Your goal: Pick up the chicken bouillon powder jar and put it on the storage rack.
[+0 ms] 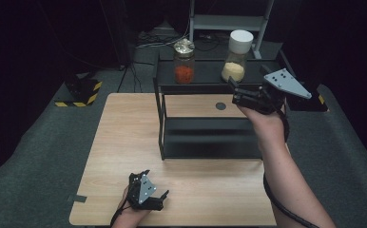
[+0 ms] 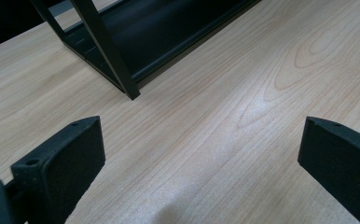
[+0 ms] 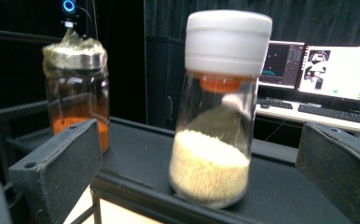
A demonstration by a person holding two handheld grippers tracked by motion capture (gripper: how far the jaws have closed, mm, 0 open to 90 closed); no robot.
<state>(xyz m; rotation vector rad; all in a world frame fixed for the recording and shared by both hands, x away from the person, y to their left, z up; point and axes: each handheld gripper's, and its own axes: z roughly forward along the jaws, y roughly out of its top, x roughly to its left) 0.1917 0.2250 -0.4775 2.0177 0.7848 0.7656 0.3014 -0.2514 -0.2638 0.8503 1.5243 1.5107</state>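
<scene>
The left gripper (image 1: 159,195) rests at six o'clock on the wooden table (image 1: 120,142), jaws wide apart and empty. At twelve, on the black shelf (image 1: 205,78), a white-lidded grain jar (image 1: 237,56) stands upright right of an orange-filled jar (image 1: 184,61). The right gripper (image 1: 232,86), spread wide and empty, faces the grain jar.

**Our count of what stands and lies here**

We count two jars on the top shelf in the upper middle of the high view: one white-capped jar (image 1: 236,56) of pale grains and one foil-topped jar (image 1: 184,61) of orange powder. We count one black rack (image 1: 205,142) with two shelves, and one wooden table (image 1: 120,156) under it. We count two grippers: the left gripper (image 1: 159,195) at the lower middle of the frame and the right gripper (image 1: 232,84) right of centre, near the top. In the right gripper view we count two lit monitors (image 3: 339,65) at the right edge and one keyboard (image 3: 336,114) below them.
</scene>
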